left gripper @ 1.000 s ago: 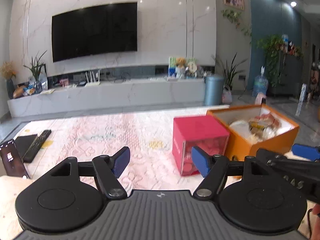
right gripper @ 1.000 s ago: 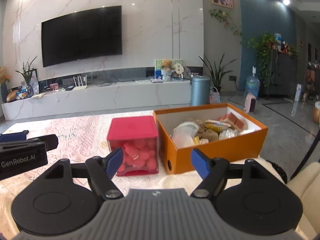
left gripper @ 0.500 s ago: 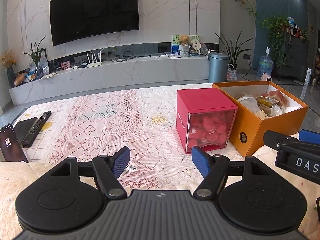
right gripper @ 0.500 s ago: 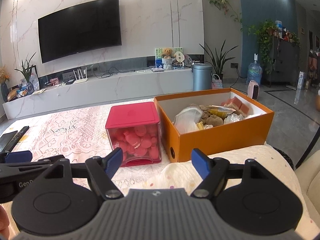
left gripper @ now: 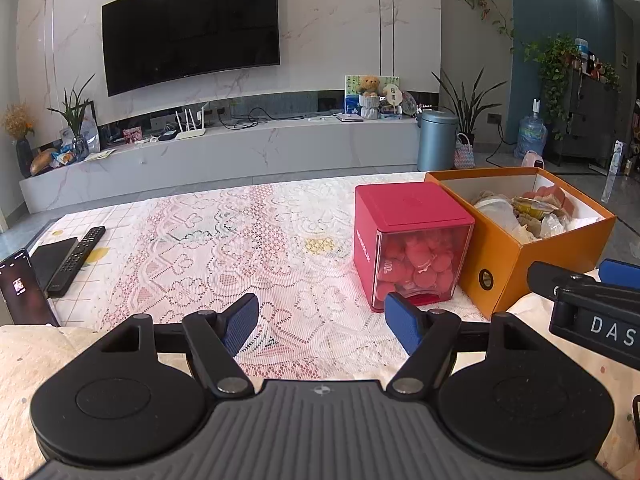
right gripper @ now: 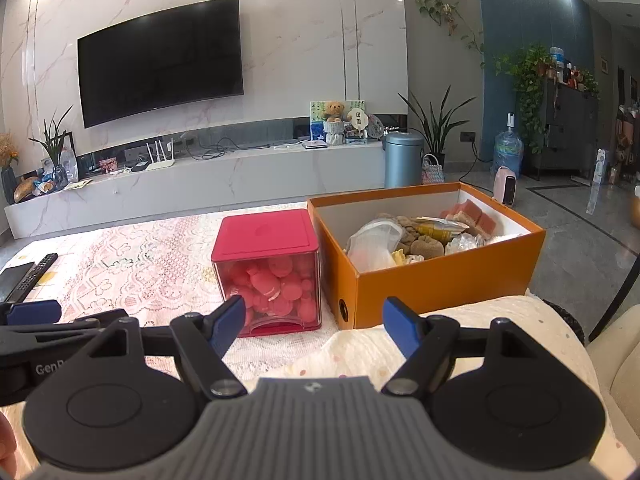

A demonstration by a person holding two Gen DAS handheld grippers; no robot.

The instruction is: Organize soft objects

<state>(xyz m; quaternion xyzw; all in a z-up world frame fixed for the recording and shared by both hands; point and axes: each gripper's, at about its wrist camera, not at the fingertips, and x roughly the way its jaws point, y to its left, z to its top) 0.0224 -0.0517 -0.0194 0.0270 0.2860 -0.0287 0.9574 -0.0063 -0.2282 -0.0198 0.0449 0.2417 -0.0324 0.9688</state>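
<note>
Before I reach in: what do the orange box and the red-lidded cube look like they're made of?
Orange box: probably cardboard, matte, with thin walls, a white inside and a small round hole in its end. Red-lidded cube: likely hard plastic, with clear glossy walls showing pink pieces inside and an opaque red top.

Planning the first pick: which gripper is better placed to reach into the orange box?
Likely right. The right gripper faces the orange box almost head-on; the left gripper sits further left, past the red container. Both open, empty.
</note>
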